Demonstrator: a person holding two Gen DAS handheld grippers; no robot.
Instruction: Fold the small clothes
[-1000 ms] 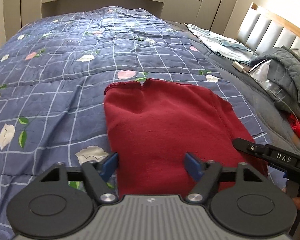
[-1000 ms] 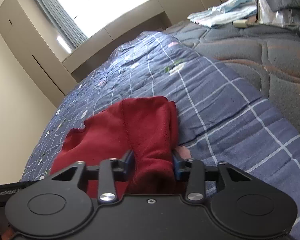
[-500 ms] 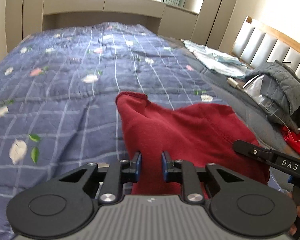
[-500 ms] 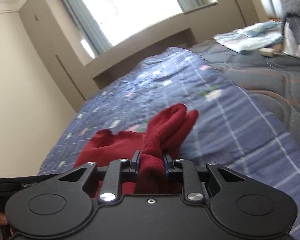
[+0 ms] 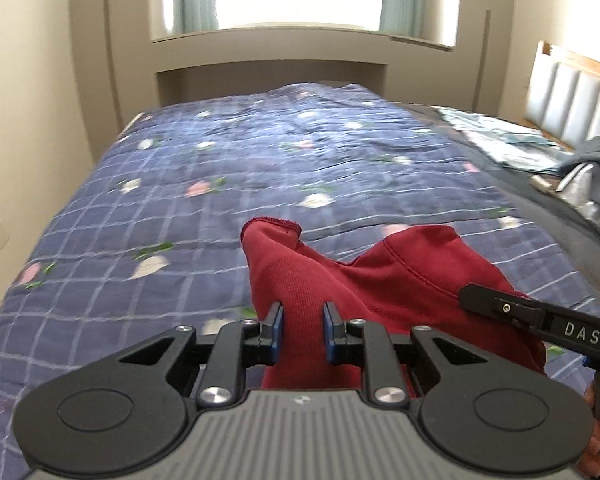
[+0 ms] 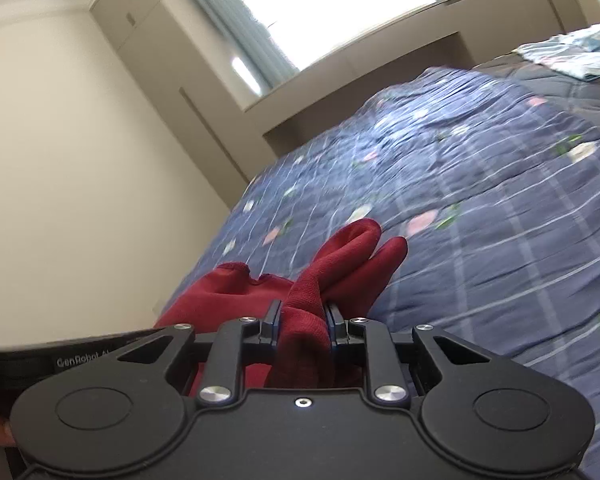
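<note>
we've got the left claw [image 5: 302, 332] pinching one bunch of the red garment [image 5: 380, 276], right claw [image 6: 302, 326] clamped on another, cloth lifted off the quilt [image 5: 260, 168], bed underneath

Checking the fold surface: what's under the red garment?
The blue floral quilt lies beneath the red garment, which both grippers hold bunched. Anything directly under the cloth is covered.

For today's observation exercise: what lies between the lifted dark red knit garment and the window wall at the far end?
Only the blue checked floral quilt; beyond the dark red knit garment nothing else lies on it, as the left wrist view shows.
</note>
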